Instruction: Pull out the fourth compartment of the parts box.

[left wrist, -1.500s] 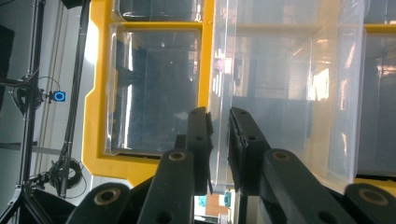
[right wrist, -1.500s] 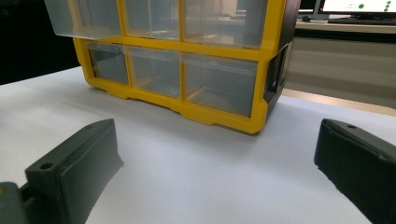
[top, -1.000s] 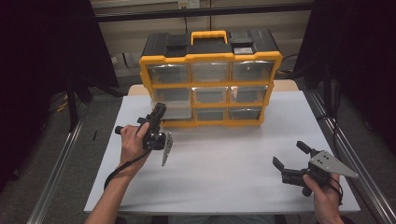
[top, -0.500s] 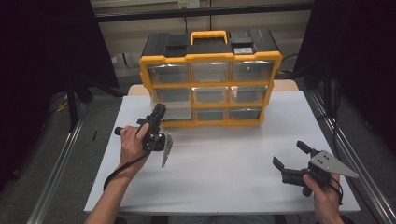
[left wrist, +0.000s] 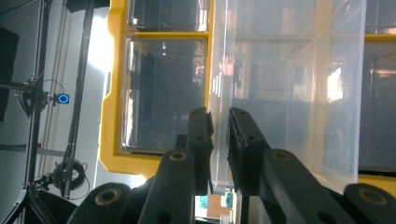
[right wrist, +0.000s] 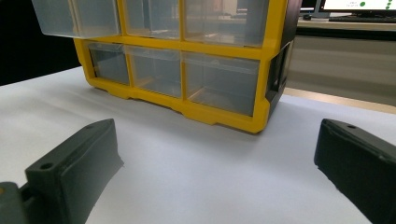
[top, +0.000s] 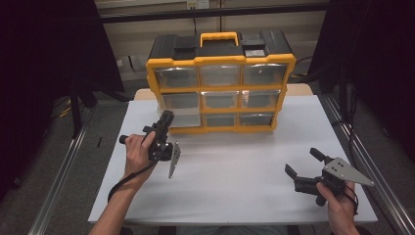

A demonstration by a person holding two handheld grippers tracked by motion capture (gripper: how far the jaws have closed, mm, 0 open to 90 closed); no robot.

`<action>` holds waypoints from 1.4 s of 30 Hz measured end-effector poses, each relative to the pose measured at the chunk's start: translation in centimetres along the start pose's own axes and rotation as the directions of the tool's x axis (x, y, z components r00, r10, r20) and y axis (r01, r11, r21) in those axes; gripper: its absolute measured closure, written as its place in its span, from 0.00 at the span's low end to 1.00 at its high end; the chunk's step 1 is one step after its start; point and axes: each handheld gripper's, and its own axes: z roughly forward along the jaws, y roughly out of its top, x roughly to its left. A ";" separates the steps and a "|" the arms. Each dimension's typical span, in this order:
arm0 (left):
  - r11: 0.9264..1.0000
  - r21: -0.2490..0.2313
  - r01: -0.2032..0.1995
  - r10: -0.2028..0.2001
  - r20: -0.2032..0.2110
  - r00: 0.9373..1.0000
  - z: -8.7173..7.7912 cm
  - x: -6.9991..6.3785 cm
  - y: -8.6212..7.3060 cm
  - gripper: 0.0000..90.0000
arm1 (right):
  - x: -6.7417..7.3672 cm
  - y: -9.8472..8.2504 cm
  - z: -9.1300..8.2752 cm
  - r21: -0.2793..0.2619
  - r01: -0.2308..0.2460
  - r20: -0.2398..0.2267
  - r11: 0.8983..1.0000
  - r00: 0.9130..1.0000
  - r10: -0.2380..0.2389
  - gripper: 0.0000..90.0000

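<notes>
You had the left hand-held gripper clamped on the front lip of the bottom-left clear drawer, which stuck out of the yellow organizer at the counter's far side. Your right hand-held gripper hung near the counter's front edge, jaws spread and empty, with open surface ahead.

Left gripper: jaws pinched nearly together on the thin clear front wall of a pulled-out drawer, one black jaw each side of it. View is rolled sideways. Behind it, the yellow organizer frame with a closed transparent drawer beside the open one. Dark rail and cabling at the left edge.
</notes>
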 end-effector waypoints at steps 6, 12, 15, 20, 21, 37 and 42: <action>1.000 -0.006 -0.025 0.025 -0.008 1.000 -0.4 0.2 0.1 0.89 | 0.0 0.0 -0.1 -0.004 0.001 0.003 1.000 1.000 -0.001 0.00; 0.999 0.011 -0.041 0.041 -0.008 0.999 -0.6 0.3 0.2 0.89 | 0.0 0.0 -0.1 -0.007 0.002 -0.001 1.000 1.000 -0.002 0.00; 0.999 0.013 -0.045 0.045 -0.013 0.999 -0.8 0.4 0.3 0.89 | 0.0 0.0 -0.1 -0.006 -0.001 0.006 1.000 1.000 0.001 0.00; 1.000 -0.006 -0.016 0.016 -0.014 1.000 -0.9 0.1 0.4 0.89 | 0.0 0.0 -0.1 -0.009 0.002 -0.001 1.000 1.000 -0.002 0.00; 1.000 -0.006 -0.016 0.016 -0.014 1.000 -0.9 0.1 0.4 0.89 | 0.0 0.0 -0.1 -0.008 0.004 0.001 1.000 1.000 -0.004 0.00; 1.000 -0.004 -0.005 0.005 0.012 1.000 -0.9 -0.3 0.4 0.88 | 0.0 0.1 -0.3 -0.009 0.006 -0.002 1.000 1.000 -0.006 0.00; 1.000 -0.010 0.021 -0.021 0.011 1.000 -0.9 -0.3 0.4 0.87 | 0.0 0.1 -0.2 -0.009 0.006 -0.002 1.000 1.000 -0.006 0.00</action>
